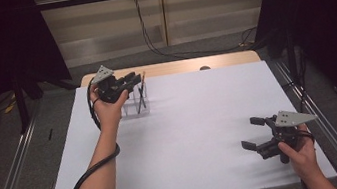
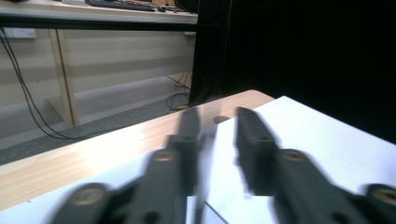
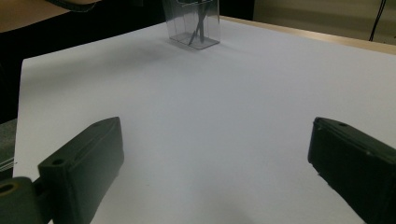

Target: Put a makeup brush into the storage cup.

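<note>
Hovering over the clear holder (image 1: pixel 136 102) near the table's (image 1: pixel 200 120) far left corner, the left gripper (image 1: pixel 134 77) shows narrowly parted jaws, blurred in its own view; whether it grips the thin stick (image 1: pixel 141 92) is unclear. Right gripper (image 1: pixel 253 134) gapes wide, empty, near the right edge.

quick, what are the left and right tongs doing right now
Left tongs: nearly shut above the clear holder, seemingly on a thin stick; the grip can't be told for sure.
Right tongs: wide open, holding nothing, over the white table.
</note>
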### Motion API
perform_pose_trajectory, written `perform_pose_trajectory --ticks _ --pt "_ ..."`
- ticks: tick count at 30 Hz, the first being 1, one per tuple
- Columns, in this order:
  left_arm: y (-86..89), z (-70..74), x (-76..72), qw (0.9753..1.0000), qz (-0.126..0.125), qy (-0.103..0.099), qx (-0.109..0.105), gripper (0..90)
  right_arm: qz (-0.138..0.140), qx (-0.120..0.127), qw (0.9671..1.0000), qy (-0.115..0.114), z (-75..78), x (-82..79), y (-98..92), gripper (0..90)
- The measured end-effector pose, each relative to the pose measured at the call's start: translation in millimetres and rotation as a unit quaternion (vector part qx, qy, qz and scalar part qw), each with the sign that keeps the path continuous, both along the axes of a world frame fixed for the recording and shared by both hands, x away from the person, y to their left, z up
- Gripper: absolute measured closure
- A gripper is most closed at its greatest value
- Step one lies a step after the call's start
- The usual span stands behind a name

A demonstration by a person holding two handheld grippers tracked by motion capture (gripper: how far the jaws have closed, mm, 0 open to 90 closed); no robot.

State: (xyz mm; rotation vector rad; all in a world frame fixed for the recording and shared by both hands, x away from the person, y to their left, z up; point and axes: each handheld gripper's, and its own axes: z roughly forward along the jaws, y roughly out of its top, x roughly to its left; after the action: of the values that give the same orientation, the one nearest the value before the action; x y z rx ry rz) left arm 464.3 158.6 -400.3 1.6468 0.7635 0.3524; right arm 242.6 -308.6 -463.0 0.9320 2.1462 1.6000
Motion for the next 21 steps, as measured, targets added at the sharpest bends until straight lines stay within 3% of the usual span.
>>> perform_pose_trajectory --ticks 5,10,21 --pt "2.6 -1.4 -3.0 0.9999 0.007 -0.008 0.006 33.8 -0.001 0.0 1.0 0.0 -0.1 -0.6 -0.2 3.1" --pt "6.2 -4.1 -6.7 0.9998 0.011 -0.015 0.011 18.4 -0.003 0.001 1.0 -0.001 0.7 -1.8 -0.8 3.2" --pt "13.1 -14.2 -20.6 0.9996 -0.007 -0.026 0.004 4.8 -0.004 0.001 1.0 -0.001 0.6 -1.8 -0.7 3.2"
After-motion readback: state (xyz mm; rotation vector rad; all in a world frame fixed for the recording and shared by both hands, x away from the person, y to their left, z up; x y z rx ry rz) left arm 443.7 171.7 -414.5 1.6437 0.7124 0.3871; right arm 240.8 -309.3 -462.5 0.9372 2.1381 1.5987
